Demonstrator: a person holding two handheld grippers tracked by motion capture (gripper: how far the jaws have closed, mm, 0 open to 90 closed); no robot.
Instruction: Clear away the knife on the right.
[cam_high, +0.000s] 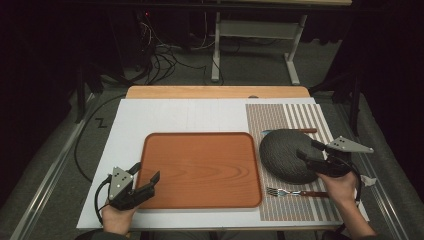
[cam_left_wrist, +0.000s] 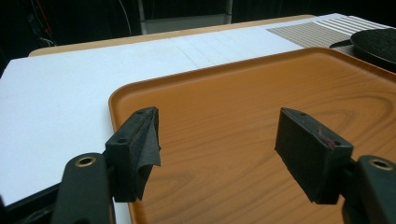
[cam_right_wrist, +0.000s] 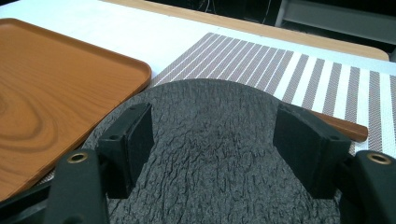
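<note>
High view: a white surface (cam_high: 175, 117) carries an orange tray (cam_high: 200, 170) at the centre and a striped mat (cam_high: 292, 117) along the right edge.
Left tool (cam_high: 148, 176): jaws wide apart, holding nothing; poised over the tray's near-left corner, as the left gripper view confirms (cam_left_wrist: 219, 140).
Right tool (cam_high: 310, 149): jaws wide apart, holding nothing; poised above the near-right part of the dark plate (cam_high: 287, 155).
Plate: round, rough-textured, lying on the mat just right of the tray, apart from its rim; the right gripper view shows it between the jaws (cam_right_wrist: 210, 154).
Cutlery: a fork (cam_high: 295, 192) lies on the mat near the front edge; a knife (cam_high: 292, 131) lies beyond the plate.
Step in hand (judged): gripping the plate for a move to the tray.
Technique: lower one jaw under the rim and the other above it, close firmly, lift level, and clear the tray's raised lip.
Risk: a shallow bite may let the plate tip.
Room: dim; cables (cam_high: 160, 60) on the floor and a white table frame (cam_high: 255, 35) stand beyond the far edge.
</note>
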